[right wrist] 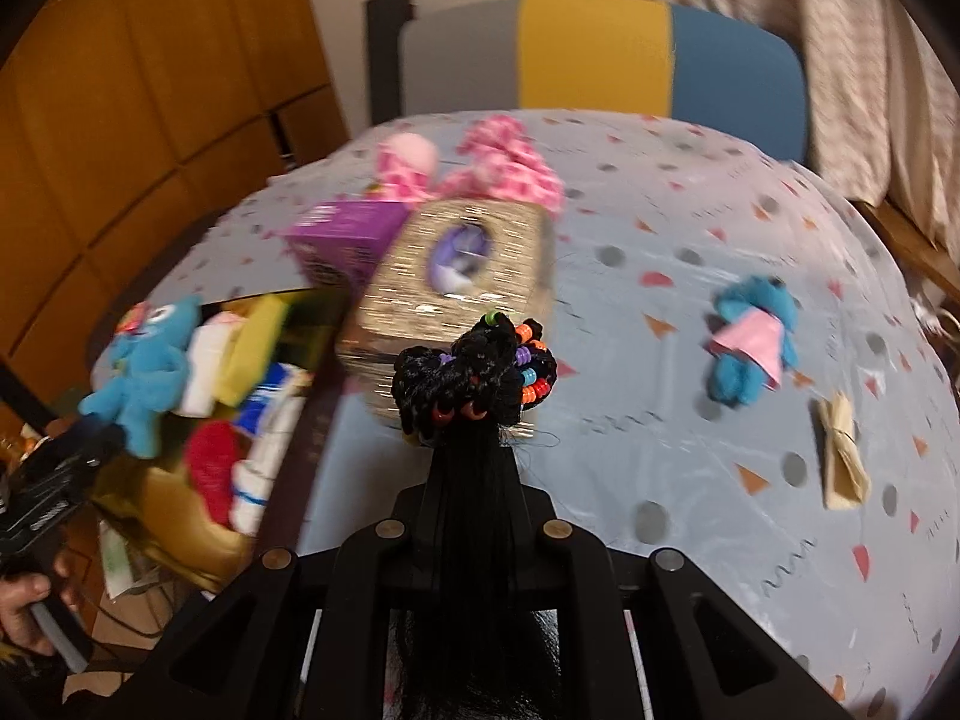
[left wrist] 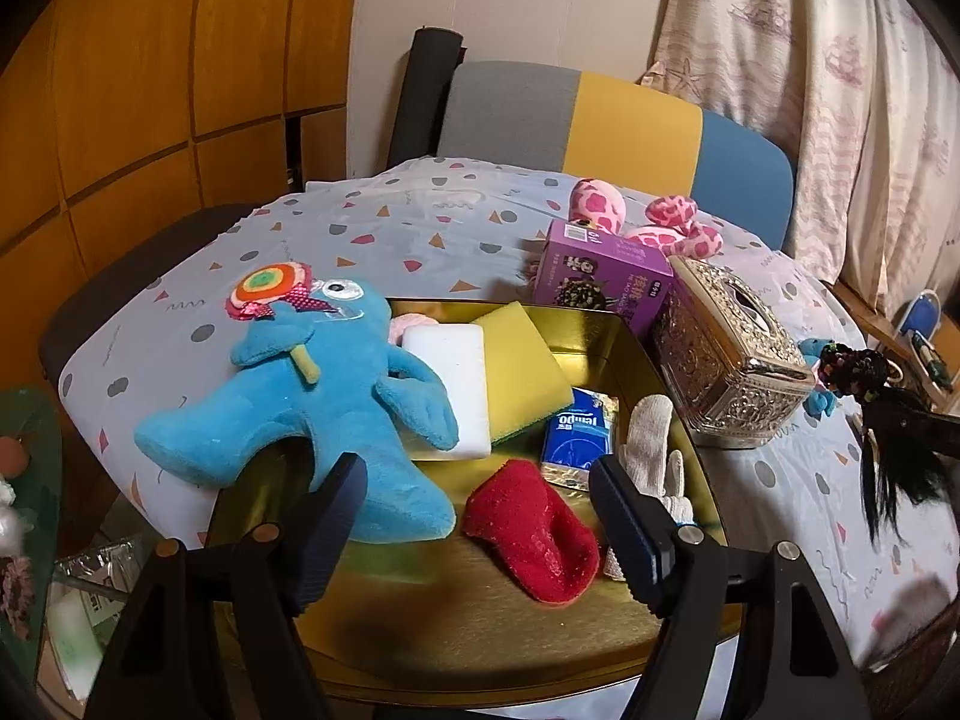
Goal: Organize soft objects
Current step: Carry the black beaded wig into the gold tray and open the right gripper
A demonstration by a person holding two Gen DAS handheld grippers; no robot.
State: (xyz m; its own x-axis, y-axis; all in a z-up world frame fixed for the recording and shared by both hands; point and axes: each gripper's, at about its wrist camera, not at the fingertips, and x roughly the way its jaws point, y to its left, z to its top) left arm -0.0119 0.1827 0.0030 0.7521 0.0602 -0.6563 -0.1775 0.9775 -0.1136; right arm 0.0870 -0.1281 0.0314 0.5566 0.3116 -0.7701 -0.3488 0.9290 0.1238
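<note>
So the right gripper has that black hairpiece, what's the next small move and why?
Probably carry it left, over the gold tray, and let go. The right gripper is shut on the black beaded hairpiece, above the tablecloth beside the silver tissue box, while the blue plush, sponges and red cloth already lie in the tray.

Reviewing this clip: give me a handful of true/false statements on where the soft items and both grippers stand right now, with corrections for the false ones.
1. The right gripper is shut on the black hairpiece with coloured beads. True.
2. The left gripper is clamped on the red cloth. False: its jaws are open, and the cloth lies loose between them in the gold tray.
3. The big blue plush lies partly across the tray's edge. True.
4. The small blue doll in a pink dress is in the tray. False: it lies on the tablecloth.
5. The silver tissue box stands inside the tray. False: it stands beside it.
</note>
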